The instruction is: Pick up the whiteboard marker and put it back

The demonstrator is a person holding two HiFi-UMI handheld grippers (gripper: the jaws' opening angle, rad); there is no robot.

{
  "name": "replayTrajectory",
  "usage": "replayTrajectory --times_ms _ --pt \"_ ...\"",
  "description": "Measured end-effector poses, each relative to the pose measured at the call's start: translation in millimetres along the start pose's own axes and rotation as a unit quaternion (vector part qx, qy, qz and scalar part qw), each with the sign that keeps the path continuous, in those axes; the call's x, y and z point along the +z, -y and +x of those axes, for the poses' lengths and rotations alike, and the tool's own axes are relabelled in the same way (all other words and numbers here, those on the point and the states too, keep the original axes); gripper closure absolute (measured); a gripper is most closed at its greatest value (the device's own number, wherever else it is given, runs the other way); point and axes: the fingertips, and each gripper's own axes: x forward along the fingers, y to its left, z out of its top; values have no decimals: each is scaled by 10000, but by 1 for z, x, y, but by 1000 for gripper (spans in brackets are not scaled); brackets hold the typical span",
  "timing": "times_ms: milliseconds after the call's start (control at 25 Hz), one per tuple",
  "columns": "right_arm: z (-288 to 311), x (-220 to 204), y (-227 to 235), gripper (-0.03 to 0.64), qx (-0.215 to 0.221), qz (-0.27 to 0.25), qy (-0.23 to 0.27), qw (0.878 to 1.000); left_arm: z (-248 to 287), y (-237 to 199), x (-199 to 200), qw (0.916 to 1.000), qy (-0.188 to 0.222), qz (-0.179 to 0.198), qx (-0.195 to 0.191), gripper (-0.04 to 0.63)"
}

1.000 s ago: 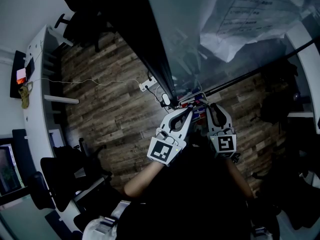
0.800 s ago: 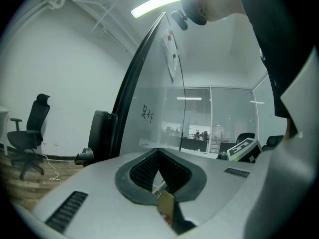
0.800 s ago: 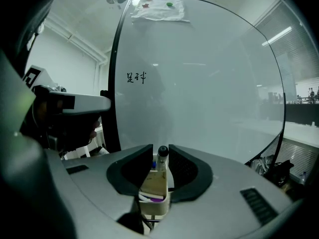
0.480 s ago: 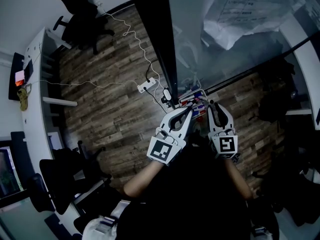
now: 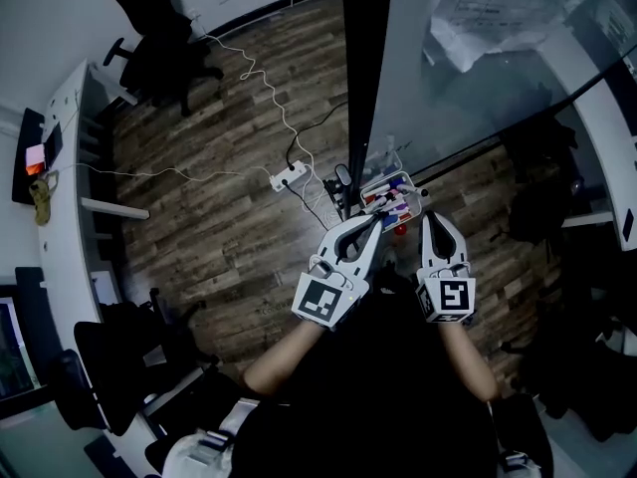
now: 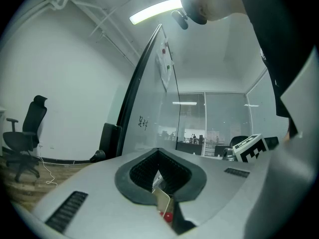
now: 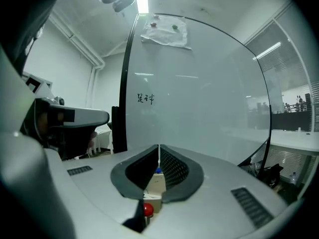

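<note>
A small tray (image 5: 390, 193) with several whiteboard markers, red and blue among them, hangs at the foot of the glass whiteboard (image 5: 468, 78). Both grippers point at the board, just short of the tray. My left gripper (image 5: 371, 221) is shut, its tips meeting (image 6: 158, 150), and I see no marker in it. My right gripper (image 5: 435, 221) sits beside it on the right. Its jaws are closing, their tips nearly together (image 7: 159, 148), with nothing between them. The board carries a bit of handwriting (image 7: 145, 98).
A black upright post (image 5: 366, 68) frames the board's left edge. A power strip (image 5: 291, 175) with a white cable lies on the wooden floor. An office chair (image 5: 159, 38) stands at the back left, a white desk (image 5: 75, 167) along the left. Paper (image 7: 165, 31) hangs on the board.
The right gripper's jaws have come together from a wide gap. Both grippers have drawn slightly back from the marker tray, and the head view has swung so more floor shows.
</note>
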Motion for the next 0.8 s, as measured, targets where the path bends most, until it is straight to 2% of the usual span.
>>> replayTrajectory --times_ms 480,800 --pt "-46 5 -39 603 -80 112 65 9999 -43 10 1 9998 20 -173 -124 588" --pt "-61 12 -42 603 16 18 160 9999 -50 5 3 9999 108 -108 22 588"
